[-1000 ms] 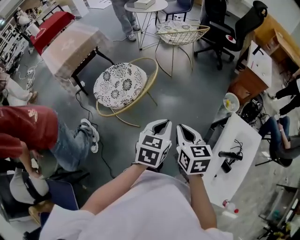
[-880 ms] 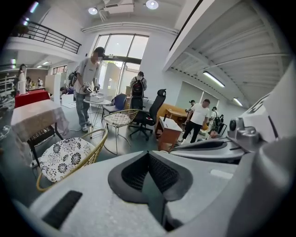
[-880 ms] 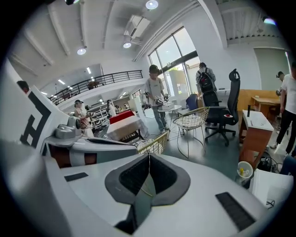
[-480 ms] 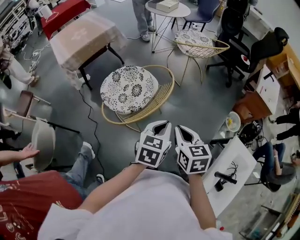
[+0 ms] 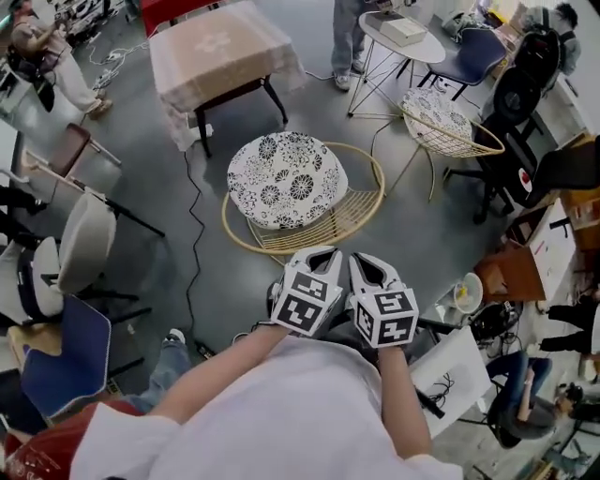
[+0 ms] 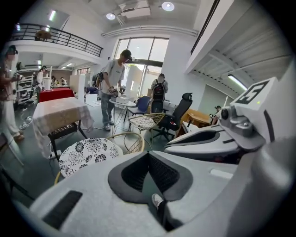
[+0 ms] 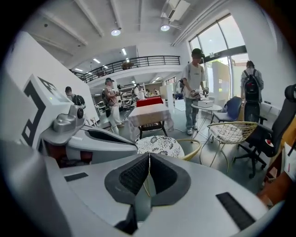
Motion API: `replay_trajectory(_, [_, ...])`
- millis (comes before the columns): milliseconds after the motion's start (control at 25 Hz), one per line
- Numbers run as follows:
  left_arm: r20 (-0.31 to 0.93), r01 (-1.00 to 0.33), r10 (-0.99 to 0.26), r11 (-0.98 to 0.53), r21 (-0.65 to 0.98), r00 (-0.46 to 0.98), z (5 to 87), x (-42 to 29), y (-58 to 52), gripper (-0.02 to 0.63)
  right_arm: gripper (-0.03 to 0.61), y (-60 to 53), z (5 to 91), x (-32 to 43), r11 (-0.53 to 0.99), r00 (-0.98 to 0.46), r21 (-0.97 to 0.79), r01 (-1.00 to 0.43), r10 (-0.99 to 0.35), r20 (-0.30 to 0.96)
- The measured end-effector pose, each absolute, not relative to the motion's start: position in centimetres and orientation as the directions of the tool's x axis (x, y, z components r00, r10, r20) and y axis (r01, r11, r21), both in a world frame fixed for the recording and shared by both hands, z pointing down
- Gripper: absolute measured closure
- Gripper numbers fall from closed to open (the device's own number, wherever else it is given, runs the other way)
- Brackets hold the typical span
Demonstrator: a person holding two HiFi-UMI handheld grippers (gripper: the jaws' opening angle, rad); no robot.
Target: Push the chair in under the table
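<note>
A round chair with a black-and-white floral cushion and a gold wire frame stands on the grey floor just ahead of me. Beyond it is a table draped in a beige cloth. My left gripper and right gripper are held side by side in the air, a short way before the chair's near rim and touching nothing. Both are shut and empty. In the left gripper view the chair lies low at the left, in front of the table. The right gripper view has the chair straight past the shut jaws.
A second wire chair and a small round white table stand at the back right, with a person beside them. A black cable runs over the floor left of the floral chair. Padded chairs are at the left, a white desk at the right.
The floral chair and the draped table have come closer and more to the middle of the head view. Both grippers stay shut, side by side. The person in red has slid off to the lower left.
</note>
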State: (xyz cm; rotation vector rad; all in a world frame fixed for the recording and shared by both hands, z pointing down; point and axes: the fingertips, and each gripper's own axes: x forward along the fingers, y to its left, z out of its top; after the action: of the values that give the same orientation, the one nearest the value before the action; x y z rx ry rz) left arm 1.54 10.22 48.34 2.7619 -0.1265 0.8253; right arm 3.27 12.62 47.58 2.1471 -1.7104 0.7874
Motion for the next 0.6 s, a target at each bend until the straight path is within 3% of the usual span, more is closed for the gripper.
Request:
replay_trajectory(320, [0.589,-0.324,-0.155,-0.926,0.192,0.793,51.1,5.1,8.7,0.608,0.574,11.5,50.0,7.8,0.002,-0.031,-0.049,-0.999,-0.784,0.62])
replay_trajectory(600, [0.672,-0.348,-0.22,-0.936,0.06,0.707,53.1,7.5,9.0,0.607,0.574,11.0,51.5,10.7,0.339,-0.173,0.107,-0.935,-0.697,0.696])
